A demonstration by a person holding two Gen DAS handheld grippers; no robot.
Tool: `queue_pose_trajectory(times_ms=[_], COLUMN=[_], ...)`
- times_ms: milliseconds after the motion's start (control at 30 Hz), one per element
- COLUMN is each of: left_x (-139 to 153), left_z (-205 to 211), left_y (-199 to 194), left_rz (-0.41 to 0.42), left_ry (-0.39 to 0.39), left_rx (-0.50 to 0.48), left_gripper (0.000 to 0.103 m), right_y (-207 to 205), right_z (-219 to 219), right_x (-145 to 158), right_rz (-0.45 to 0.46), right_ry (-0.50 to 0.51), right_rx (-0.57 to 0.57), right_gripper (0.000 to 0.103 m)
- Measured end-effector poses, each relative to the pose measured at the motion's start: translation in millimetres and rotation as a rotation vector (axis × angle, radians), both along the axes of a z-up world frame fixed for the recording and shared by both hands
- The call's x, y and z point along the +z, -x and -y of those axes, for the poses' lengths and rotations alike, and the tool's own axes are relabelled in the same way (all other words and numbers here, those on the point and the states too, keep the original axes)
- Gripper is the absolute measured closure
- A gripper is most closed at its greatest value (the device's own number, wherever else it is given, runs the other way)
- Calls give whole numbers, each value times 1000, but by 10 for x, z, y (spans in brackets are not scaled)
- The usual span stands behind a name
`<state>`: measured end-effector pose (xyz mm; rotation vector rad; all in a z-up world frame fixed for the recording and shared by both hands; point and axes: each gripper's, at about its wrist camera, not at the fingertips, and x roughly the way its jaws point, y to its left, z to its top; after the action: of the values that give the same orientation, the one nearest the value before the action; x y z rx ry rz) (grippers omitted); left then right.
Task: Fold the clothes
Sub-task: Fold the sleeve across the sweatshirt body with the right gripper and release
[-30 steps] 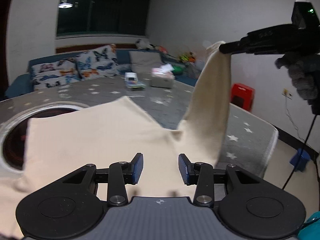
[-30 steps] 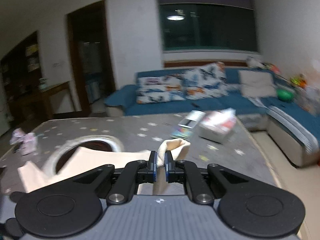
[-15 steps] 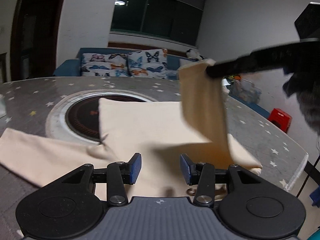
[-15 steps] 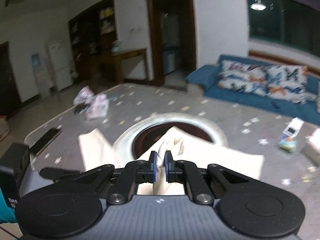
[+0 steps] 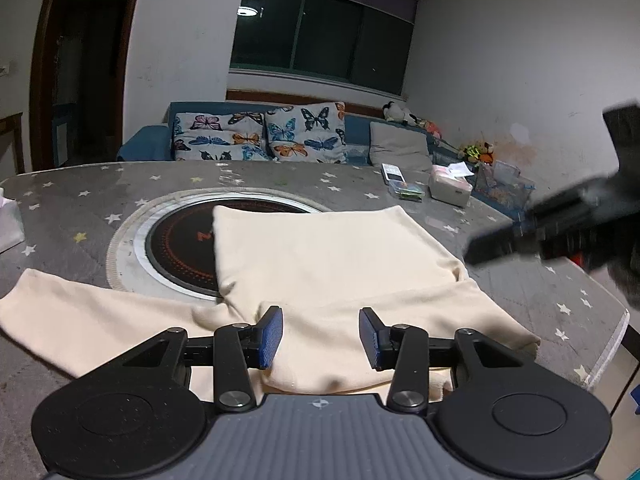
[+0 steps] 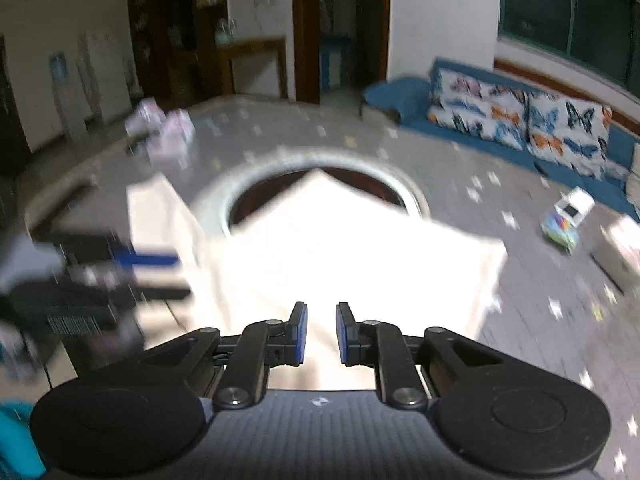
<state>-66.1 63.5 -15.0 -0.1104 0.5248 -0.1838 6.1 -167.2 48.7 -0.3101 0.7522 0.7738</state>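
Observation:
A cream garment (image 5: 328,264) lies on the grey star-patterned table (image 5: 80,200), partly folded, one sleeve stretched out to the left (image 5: 72,320) and a folded-over band along its near edge. My left gripper (image 5: 320,338) is open and empty, low over the garment's near edge. My right gripper (image 6: 320,334) is open with a narrow gap and empty above the garment (image 6: 340,248); it shows blurred at the right in the left wrist view (image 5: 532,236). The left gripper appears blurred at the left of the right wrist view (image 6: 132,276).
A round dark burner with a pale ring (image 5: 180,240) is set in the table, partly under the garment. A tissue box (image 5: 450,188) and small packets (image 5: 404,188) lie far right. A blue sofa with butterfly cushions (image 5: 260,136) stands behind. The table edge runs at right (image 5: 612,344).
My right gripper carried the lifted sleeve across the garment, laid it down and opened, then drew back to the right. The left gripper stayed open over the near edge.

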Motion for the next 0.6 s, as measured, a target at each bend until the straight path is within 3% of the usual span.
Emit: queue_pose_trajectory(times_ms=[300,600], left_x=[-112,-109], left_z=[176,191], left_y=[-195,-405], left_rz=[-56,-59], left_ry=[-28,-23], left_rx=[-41,-53], left_gripper=[59,60], right_y=[-35,-152], right_z=[315,264], right_x=[-449,-342], right_rz=[-66,-16], right_ry=[87,29], right_rx=[-66,-52], right_gripper=[88,88])
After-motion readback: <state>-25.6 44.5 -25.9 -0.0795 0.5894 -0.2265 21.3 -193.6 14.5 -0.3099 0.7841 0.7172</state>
